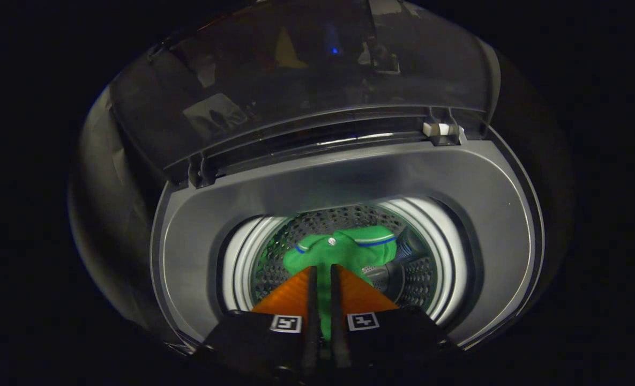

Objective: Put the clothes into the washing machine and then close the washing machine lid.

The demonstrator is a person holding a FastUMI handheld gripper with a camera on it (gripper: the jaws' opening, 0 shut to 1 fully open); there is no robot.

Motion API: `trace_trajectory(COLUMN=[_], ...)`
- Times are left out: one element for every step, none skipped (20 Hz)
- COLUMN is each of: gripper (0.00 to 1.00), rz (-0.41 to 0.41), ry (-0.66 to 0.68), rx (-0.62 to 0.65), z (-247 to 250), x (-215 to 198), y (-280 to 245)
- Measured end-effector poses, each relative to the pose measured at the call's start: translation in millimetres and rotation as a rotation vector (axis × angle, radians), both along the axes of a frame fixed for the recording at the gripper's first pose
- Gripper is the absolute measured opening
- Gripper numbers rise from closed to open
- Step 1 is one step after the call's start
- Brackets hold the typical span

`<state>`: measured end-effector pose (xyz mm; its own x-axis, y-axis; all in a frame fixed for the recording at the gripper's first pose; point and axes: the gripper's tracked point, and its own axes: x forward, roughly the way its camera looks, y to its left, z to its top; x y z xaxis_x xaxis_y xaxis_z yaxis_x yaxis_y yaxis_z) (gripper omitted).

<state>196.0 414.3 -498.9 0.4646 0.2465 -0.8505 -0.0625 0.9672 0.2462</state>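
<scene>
I look down into a top-loading washing machine (349,177) with its grey deck around a round opening. A green polo shirt (349,249) with blue-trimmed collar hangs down into the perforated drum (274,257), just ahead of my fingers. My gripper (323,269) is over the opening, its two fingers nearly together with a strip of the green fabric pinched between them. The dark transparent lid (296,80) stands raised behind the opening.
A white ring (451,257) lines the mouth of the drum. Lid hinges sit at the back of the deck, one left (199,174) and one right with a white clip (441,131). Everything around the machine is dark.
</scene>
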Motion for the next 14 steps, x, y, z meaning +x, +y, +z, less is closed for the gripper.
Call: trace_trajectory(gripper=[0.24,0.30,0.36,0.42,0.51,0.61,0.71,0.80,0.90,0.99,0.99,0.99,0.99,0.99], rz=[0.008,0.011,0.015,0.015,0.020,0.023,0.022,0.023,0.025,0.023,0.018,0.007,0.009,0.014], ry=[0.001,0.002,0.007,0.010,0.003,0.002,0.002,0.002,-0.004,-0.017,-0.030,-0.049,-0.069,-0.098], rx=[-0.002,-0.003,0.003,-0.003,-0.002,-0.004,-0.004,-0.001,-0.006,-0.011,-0.009,0.003,0.006,-0.002], z=[-1,-1,0,1,2,4,5,9,12,20,29,41,57,77], x=[-4,-5,-7,-9,-9,-11,-13,-14,-20,-21,-23,-24,-27,-26], y=[2,2,4,2,3,2,1,2,1,-2,-4,-4,-7,-12])
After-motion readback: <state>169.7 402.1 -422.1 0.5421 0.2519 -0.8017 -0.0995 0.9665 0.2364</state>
